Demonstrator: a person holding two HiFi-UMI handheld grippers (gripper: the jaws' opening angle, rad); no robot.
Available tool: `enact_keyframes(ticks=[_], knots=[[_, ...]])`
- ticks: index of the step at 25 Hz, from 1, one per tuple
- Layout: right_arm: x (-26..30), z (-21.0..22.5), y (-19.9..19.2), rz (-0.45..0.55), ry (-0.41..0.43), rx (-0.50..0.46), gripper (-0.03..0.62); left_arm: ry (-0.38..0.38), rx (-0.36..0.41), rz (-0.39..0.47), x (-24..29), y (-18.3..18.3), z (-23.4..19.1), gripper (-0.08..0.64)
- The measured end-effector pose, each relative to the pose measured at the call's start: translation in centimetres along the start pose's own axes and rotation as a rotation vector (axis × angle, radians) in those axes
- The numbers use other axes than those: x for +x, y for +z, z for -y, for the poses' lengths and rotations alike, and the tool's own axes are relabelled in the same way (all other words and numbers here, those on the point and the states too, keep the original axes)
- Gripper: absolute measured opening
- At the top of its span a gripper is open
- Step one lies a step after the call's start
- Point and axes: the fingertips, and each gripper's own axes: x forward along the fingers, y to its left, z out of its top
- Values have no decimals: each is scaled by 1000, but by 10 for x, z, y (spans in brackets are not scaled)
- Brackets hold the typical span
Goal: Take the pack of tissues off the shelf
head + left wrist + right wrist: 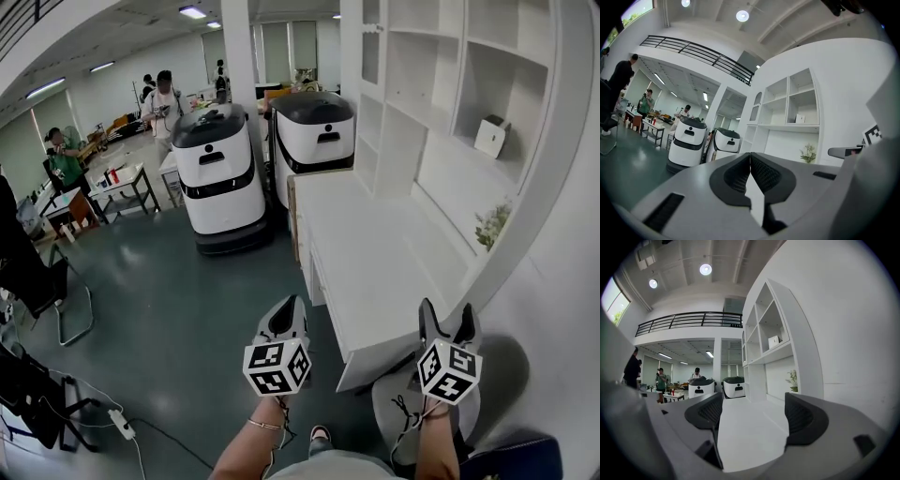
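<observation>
1. The pack of tissues [491,136] stood in a cubby of the white shelf [459,80], above a small plant [492,225] and well apart from both tools.
2. The right gripper [448,317] was held low by the counter [375,262], its jaws spread wide and empty, seemingly ready for the reach.
3. The left gripper [289,307] hung beside the counter's edge with its jaws pressed together on nothing, likely idle.
</observation>
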Motion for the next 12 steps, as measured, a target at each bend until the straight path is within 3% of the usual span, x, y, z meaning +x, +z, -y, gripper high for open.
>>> enact_keyframes(ticks=[12], knots=[[91, 26, 15, 24, -30, 43, 407, -71, 47, -23, 118, 15, 21, 18]])
